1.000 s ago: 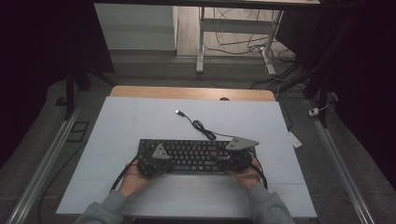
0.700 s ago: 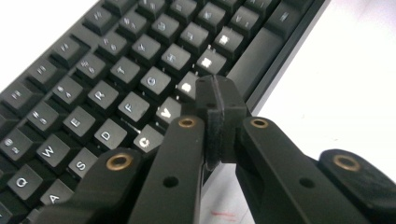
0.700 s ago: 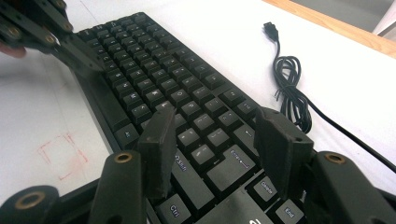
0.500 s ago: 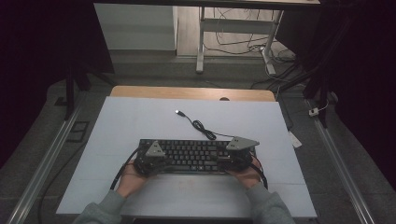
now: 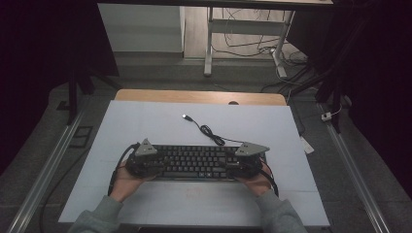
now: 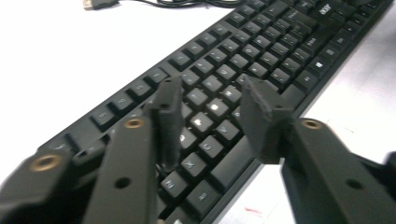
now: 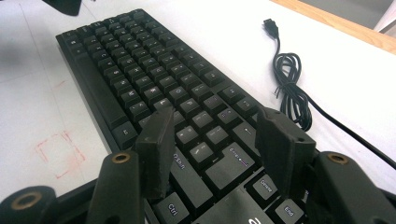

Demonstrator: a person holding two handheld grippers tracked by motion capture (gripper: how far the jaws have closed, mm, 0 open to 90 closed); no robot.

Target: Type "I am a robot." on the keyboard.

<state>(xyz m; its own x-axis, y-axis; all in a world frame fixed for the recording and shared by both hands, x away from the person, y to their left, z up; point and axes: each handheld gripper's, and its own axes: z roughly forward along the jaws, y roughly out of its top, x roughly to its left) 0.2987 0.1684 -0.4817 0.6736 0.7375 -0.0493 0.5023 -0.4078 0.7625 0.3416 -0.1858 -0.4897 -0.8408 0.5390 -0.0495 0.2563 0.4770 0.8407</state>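
- Left claw (image 5: 145, 162) and right claw (image 5: 247, 162) sit over the two ends of the black keyboard (image 5: 197, 161), low and centre in the high view; each stands apart, gripping nothing, above the keys.
- Compared with a second ago, almost nothing shifts: keyboard, hands and coiled cable (image 5: 209, 131) hold the same places on the white counter (image 5: 145, 121).
- Judging by that, the claws are poised to press keys.

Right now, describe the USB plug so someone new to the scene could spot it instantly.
Start at the white table top and find the black keyboard near the person's edge, between the left gripper and the right gripper. A thin black cable, coiled in a small bundle, runs away from the keyboard's far side. The USB plug is its loose end on bare table, the only small metal-tipped piece there.
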